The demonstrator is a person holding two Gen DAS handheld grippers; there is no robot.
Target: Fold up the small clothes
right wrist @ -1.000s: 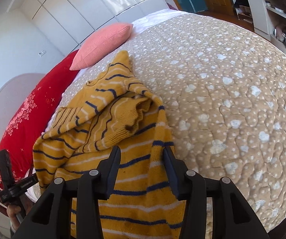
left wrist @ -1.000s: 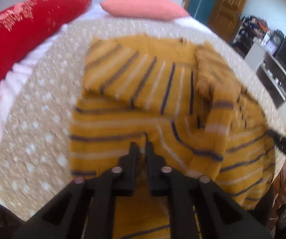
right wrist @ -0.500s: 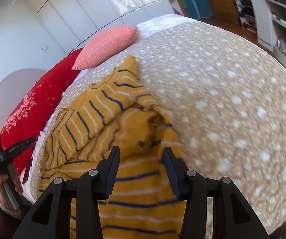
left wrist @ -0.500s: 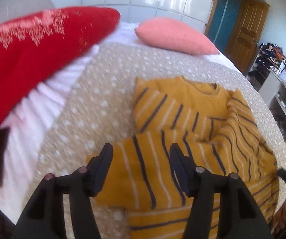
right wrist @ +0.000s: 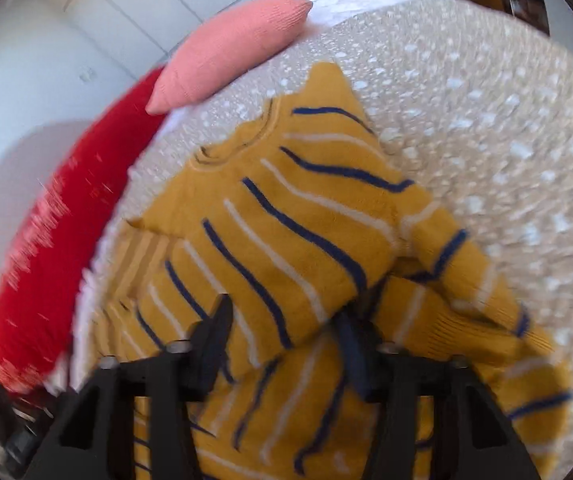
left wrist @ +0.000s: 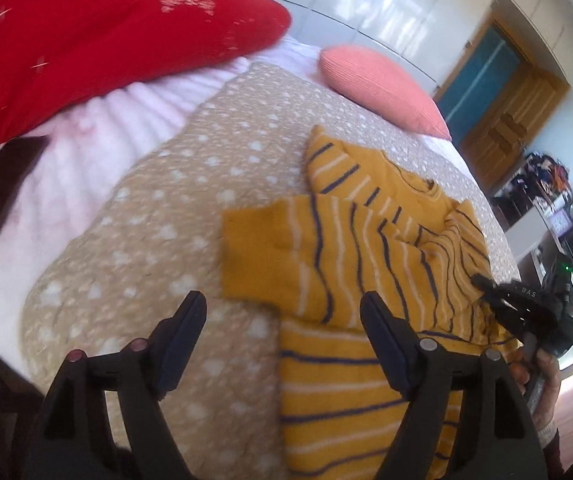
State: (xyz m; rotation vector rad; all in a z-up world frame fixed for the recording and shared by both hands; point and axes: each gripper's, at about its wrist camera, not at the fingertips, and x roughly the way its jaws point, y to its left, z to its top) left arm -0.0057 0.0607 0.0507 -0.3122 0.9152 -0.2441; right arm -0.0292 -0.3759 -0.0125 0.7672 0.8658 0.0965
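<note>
Looking first at the mustard-yellow knitted sweater with navy and white stripes (left wrist: 366,264), I see it lying part-folded on the bed. Its neckline points toward the pillows, one sleeve is laid across the chest, and the other sleeve is rumpled along the side nearer the room. It rests on the beige quilted bedspread with white dots (left wrist: 146,240).

My left gripper (left wrist: 282,300) hovers over the near corner of the sweater. Its jaws have just been opening and now stand spread wide, pinching nothing. Between them I see only bedspread and the edge of the folded sleeve further off.

My right gripper (right wrist: 284,312) is down among the rumpled folds on the other side. Its jaws have just been closing, yet its own view shows them apart with a fold of sweater between them. That view is blurred, so I cannot tell whether the pads press on the knit. From the left wrist camera I can see the person's hand (left wrist: 542,376) carrying that gripper at the bed's edge.

Further out, a white ribbed sheet (left wrist: 106,128) shows past the bedspread, with a dark flat rectangular object (left wrist: 2,188) lying on it. A large red pillow with pale speckled pattern (left wrist: 86,40) and a smaller salmon-pink pillow (left wrist: 382,88) sit at the head. Behind them are glossy white wardrobe panels (left wrist: 386,0) and a brown wooden door (left wrist: 506,120).
</note>
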